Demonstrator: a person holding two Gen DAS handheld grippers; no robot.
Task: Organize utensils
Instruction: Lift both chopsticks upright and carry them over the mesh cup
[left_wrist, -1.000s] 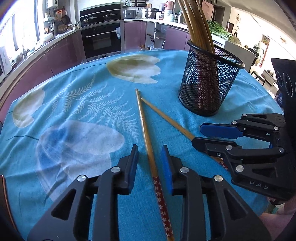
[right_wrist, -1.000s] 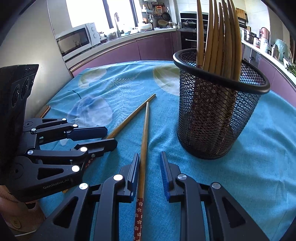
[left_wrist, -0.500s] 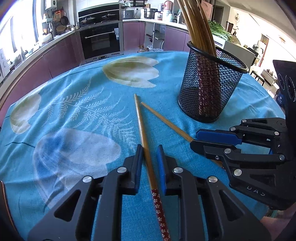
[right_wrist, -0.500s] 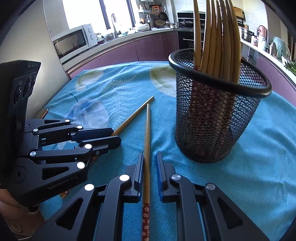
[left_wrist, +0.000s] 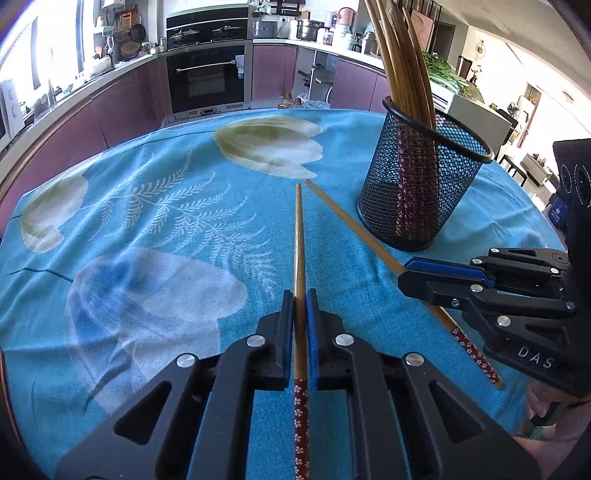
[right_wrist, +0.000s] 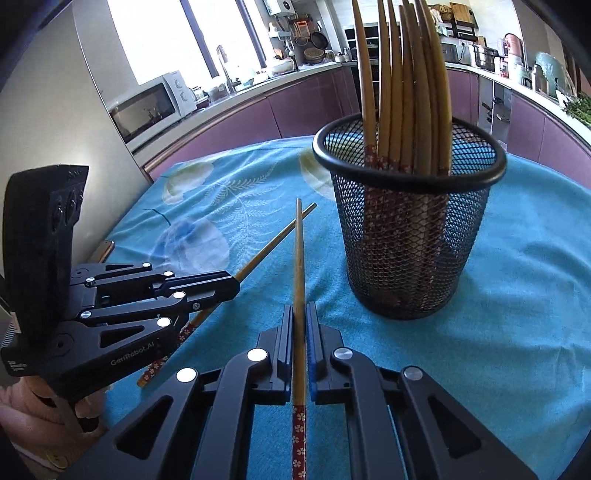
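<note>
Over on the left, our left gripper (left_wrist: 300, 299) had its jaws clenched on one chopstick (left_wrist: 299, 236), gripping it on the bare wood just ahead of the red flowered end, the tip reaching out over the blue flowered tablecloth (left_wrist: 147, 206) on the counter. Just to its right lay the second chopstick (left_wrist: 351, 225), angled so the two tips nearly met, and our right gripper (left_wrist: 404, 275) had its jaws clamped on that one, again just ahead of its red patterned end. From the right wrist view, that chopstick (right_wrist: 298, 258) ran straight out between the jaws and crossed over the other one (right_wrist: 273, 240) near the tips. Further right stood the black mesh holder (left_wrist: 417, 192), upright on the cloth, near both tips but apart from them, with a bundle of chopsticks (right_wrist: 402, 85) standing inside it.
</note>
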